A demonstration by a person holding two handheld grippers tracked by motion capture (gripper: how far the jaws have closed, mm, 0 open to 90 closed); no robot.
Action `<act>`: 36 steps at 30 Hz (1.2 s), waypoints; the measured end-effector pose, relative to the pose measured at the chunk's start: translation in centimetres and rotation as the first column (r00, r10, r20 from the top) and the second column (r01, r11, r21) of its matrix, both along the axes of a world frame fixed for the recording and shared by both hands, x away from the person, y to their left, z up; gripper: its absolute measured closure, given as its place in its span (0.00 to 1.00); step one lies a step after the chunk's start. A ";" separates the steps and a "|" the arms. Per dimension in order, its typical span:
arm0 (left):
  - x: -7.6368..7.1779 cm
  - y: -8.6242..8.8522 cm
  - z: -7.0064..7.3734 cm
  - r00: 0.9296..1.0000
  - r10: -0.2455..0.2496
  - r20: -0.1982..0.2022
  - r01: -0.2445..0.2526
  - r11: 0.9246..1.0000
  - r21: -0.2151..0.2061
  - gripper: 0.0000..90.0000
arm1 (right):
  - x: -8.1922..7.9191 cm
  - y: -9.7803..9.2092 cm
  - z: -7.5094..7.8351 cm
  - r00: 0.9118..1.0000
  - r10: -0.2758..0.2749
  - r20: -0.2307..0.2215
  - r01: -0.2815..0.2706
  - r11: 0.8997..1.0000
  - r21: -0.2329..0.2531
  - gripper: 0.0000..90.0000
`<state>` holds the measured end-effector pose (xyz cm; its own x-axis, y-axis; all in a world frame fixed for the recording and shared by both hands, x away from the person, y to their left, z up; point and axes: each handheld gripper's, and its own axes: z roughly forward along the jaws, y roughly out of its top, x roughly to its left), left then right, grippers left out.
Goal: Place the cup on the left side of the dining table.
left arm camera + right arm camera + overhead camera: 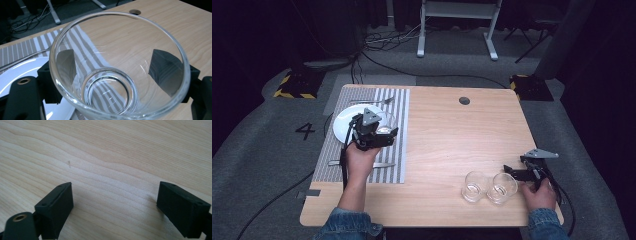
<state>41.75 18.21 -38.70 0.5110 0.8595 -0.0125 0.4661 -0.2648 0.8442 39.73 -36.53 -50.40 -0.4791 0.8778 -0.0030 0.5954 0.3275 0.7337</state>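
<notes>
A "4" (305, 131) is marked on the grey floor left of the wooden table (452, 140). The left gripper (379, 134) — raised over the white plate (344, 122) and striped placemat (398, 125) — grips an empty clear glass (117, 67) between its jaws. The right gripper (514, 172), jaws apart, rests low beside two empty glasses (488, 187) near the front edge.

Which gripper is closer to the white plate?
Left. The left gripper holds a glass right beside the white plate; the right gripper is far across the table.
</notes>
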 end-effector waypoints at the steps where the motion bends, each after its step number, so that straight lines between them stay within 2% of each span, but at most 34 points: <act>1: 0.5 0.7 -0.3 1.000 0.017 -0.013 -0.018 1.000 -0.018 0.21 | 0.0 0.0 0.0 1.000 -0.002 0.000 0.002 1.000 0.000 0.15; 5: 1.1 2.0 -1.1 0.998 0.052 -0.034 -0.053 0.998 -0.038 0.21 | 0.0 0.0 0.0 1.000 -0.003 0.000 0.003 1.000 0.000 0.15; 6: 1.1 2.0 -1.1 0.998 0.052 -0.034 -0.053 0.998 -0.038 0.21 | 0.0 0.0 0.0 1.000 -0.003 0.000 0.003 1.000 0.000 0.15; 9: 1.6 2.7 -1.8 0.996 0.049 -0.070 -0.054 0.996 -0.074 0.21 | 0.0 0.0 0.0 1.000 -0.007 0.000 0.007 1.000 0.000 0.15; 10: 1.9 2.9 -2.3 0.994 0.053 -0.092 -0.060 0.996 -0.068 0.21 | 0.0 0.0 0.0 1.000 -0.007 0.000 0.007 1.000 0.000 0.15; 15: 2.5 3.0 -3.3 0.990 0.052 -0.130 -0.058 0.997 -0.044 0.21 | 0.0 0.0 0.0 1.000 -0.007 0.000 0.007 1.000 0.001 0.15; 20: 3.0 2.4 -4.4 0.982 0.016 -0.190 -0.020 1.000 -0.020 0.21 | 0.0 0.0 0.0 1.000 -0.008 0.000 0.008 1.000 0.001 0.15; 24: 3.1 1.7 -4.9 0.980 -0.001 -0.198 0.001 1.000 0.000 0.21 | 0.0 0.0 0.0 1.000 -0.007 0.000 0.007 1.000 0.000 0.15; 25: 3.1 1.2 -5.3 0.978 -0.020 -0.209 0.023 1.000 0.012 0.21 | 0.0 0.0 0.0 1.000 -0.007 0.000 0.007 1.000 0.001 0.15; 27: 3.2 1.1 -5.5 0.976 -0.025 -0.216 0.029 0.999 0.014 0.21 | 0.0 0.0 0.0 1.000 -0.007 0.000 0.007 1.000 0.001 0.15; 28: 3.3 0.8 -6.0 0.973 -0.037 -0.230 0.042 0.999 0.020 0.21 | 0.0 0.0 0.0 1.000 -0.007 0.000 0.007 1.000 0.001 0.15; 33: 3.5 0.7 -6.5 0.968 -0.040 -0.247 0.046 0.999 0.018 0.21 | 0.0 0.0 0.0 1.000 -0.007 0.000 0.007 1.000 0.001 0.15; 36: 3.6 0.6 -6.7 0.967 -0.037 -0.254 0.049 0.998 0.042 0.21 | 0.0 0.0 0.0 1.000 -0.007 0.001 0.007 1.000 0.000 0.15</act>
